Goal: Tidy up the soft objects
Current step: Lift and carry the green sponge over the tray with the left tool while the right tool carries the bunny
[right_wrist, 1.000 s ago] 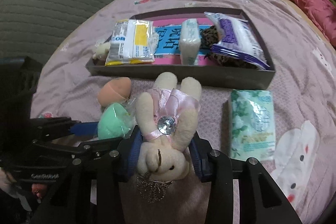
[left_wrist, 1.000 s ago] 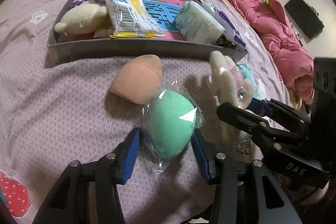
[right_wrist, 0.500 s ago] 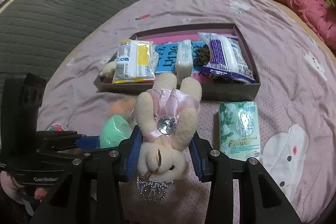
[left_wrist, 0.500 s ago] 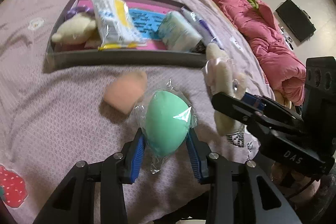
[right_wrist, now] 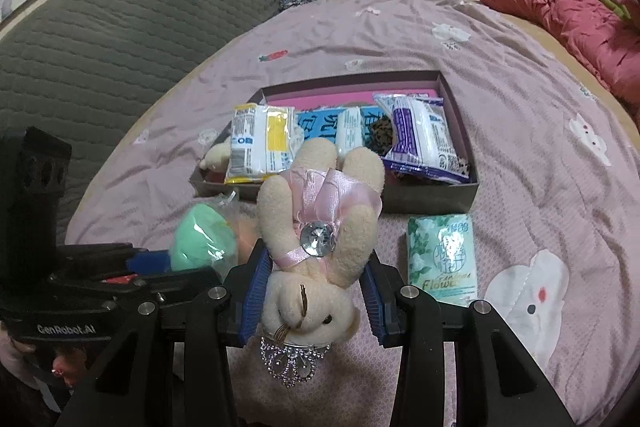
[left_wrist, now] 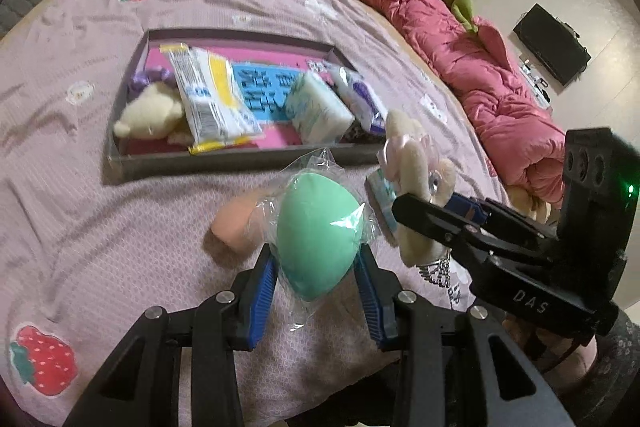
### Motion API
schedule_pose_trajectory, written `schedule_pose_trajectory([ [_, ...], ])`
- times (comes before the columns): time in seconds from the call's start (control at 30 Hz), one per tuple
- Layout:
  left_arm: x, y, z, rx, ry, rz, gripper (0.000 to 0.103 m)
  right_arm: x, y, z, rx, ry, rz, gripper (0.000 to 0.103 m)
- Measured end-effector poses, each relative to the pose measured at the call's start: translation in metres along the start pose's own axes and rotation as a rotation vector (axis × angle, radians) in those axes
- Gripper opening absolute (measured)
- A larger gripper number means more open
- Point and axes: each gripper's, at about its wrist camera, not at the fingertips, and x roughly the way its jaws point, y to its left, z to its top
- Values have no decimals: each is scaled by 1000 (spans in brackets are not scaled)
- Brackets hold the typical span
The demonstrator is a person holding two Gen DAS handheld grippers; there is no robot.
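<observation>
Green sponge (left_wrist: 316,239) clamped in left gripper (left_wrist: 318,281); plush rabbit (right_wrist: 316,247) clamped in right gripper (right_wrist: 312,301), both angled downward.

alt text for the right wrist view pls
The right gripper holds a cream plush bunny in a pink dress above a purple bedspread. Behind sits a shallow box of soft packets, a tissue pack beside it.

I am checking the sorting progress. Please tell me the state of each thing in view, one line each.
Left gripper: shut on green sponge.
Green sponge: wrapped, lifted.
Right gripper: shut on plush bunny.
Plush bunny: held head down.
Peach sponge: unwrapped, on bed.
Tissue pack: lying flat, outside box.
Box: open, partly filled.
</observation>
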Motion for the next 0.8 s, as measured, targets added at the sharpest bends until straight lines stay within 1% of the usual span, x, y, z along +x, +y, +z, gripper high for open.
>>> schedule_pose_trajectory([
  [0.23, -17, 5, 20, -14, -64, 24, 39, -8, 1, 10, 6, -33, 2, 44],
  [0.47, -27, 22, 36, -46, -112, 82, 39, -10, 6, 24, -2, -60, 4, 44],
  [0.6, -30, 27, 43, -45, -128, 122, 39, -10, 11, 33, -17, -74, 1, 44],
  [0.73, -31, 35, 52, -59, -141, 130, 39, -6, 14, 42, -25, -83, -2, 44],
  [0.8, -31, 36, 58, -56, -150, 149, 39, -4, 16, 47, -31, -86, 3, 44],
])
